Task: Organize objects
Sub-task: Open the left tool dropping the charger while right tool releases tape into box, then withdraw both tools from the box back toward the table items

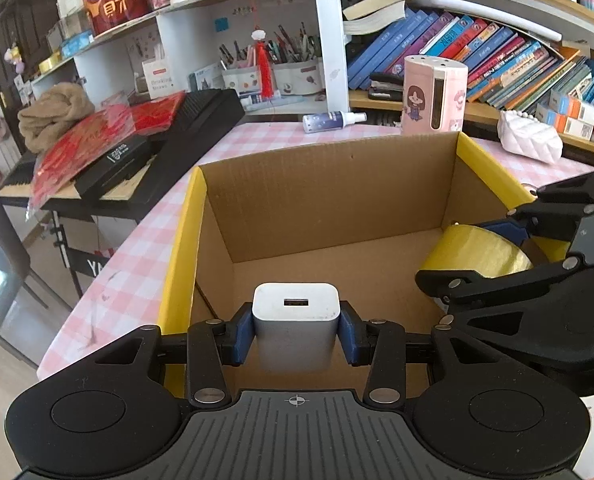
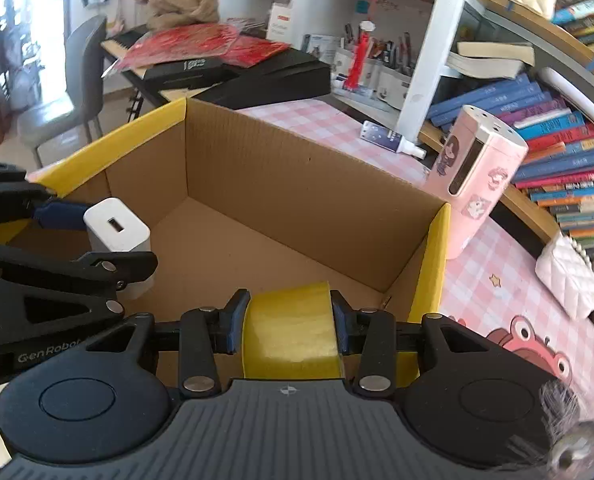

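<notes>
Your left gripper (image 1: pixel 295 330) is clamped on the white charger (image 1: pixel 295 322), your right gripper (image 2: pixel 287 330) on the yellow tape roll (image 2: pixel 291 330); both sit at 6 o'clock over the cardboard box (image 1: pixel 329 200), likely staged for release inside.

The white charger (image 1: pixel 295 326) hides its plug end below the left gripper (image 1: pixel 295 334), and the roll of yellow tape (image 2: pixel 291 330) runs out of sight under the right gripper (image 2: pixel 289 330) body. The cardboard box (image 1: pixel 329 184) near wall is covered by both grippers, so its near edge cannot be seen. At the right wrist view's lower right corner a blurred grey object (image 2: pixel 573 436) cannot be identified, and the book spines (image 1: pixel 497 56) are too small to read.
</notes>
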Demonstrator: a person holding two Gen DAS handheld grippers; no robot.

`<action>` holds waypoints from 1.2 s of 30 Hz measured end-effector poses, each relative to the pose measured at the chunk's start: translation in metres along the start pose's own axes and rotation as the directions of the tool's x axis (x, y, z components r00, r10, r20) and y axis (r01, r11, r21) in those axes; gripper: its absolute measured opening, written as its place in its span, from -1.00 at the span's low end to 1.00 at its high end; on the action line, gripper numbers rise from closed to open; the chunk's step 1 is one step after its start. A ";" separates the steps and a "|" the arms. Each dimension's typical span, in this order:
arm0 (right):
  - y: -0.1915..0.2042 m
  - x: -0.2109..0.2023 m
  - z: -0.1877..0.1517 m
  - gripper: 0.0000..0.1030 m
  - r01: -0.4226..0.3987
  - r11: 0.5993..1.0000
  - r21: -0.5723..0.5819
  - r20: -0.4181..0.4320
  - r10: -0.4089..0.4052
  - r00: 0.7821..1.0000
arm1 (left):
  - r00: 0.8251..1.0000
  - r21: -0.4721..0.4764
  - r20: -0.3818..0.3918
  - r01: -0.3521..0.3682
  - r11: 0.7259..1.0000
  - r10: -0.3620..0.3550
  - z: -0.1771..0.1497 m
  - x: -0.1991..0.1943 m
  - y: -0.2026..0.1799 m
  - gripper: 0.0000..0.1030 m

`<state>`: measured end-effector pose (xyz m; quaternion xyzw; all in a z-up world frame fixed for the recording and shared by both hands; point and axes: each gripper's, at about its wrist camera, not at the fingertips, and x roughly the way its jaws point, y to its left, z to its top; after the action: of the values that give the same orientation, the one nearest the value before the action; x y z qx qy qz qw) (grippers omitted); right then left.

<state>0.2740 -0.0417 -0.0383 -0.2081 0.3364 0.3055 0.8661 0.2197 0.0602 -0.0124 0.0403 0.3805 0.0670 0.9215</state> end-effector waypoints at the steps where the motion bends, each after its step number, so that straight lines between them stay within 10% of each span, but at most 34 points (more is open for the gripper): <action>1: -0.001 0.001 0.001 -0.23 -0.004 1.000 -0.007 -0.001 0.004 1.000 | 1.000 0.004 0.000 -0.004 1.000 0.004 0.000 0.000 -0.001 -0.20; 17: 0.007 0.005 0.001 -0.23 0.006 0.997 -0.080 -0.040 -0.009 0.999 | 1.000 0.004 0.010 -0.016 1.000 0.016 -0.002 -0.002 -0.002 -0.17; 36: 0.001 -0.067 -0.002 0.25 0.078 0.991 0.111 0.160 -0.095 0.983 | 0.978 -0.110 0.205 -0.005 0.994 0.028 -0.002 -0.077 0.021 0.66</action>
<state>0.2334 -0.0686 0.0076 -0.1512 0.2698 0.2657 0.9131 0.1621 0.0695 0.0421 -0.0004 0.2781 0.0907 0.9563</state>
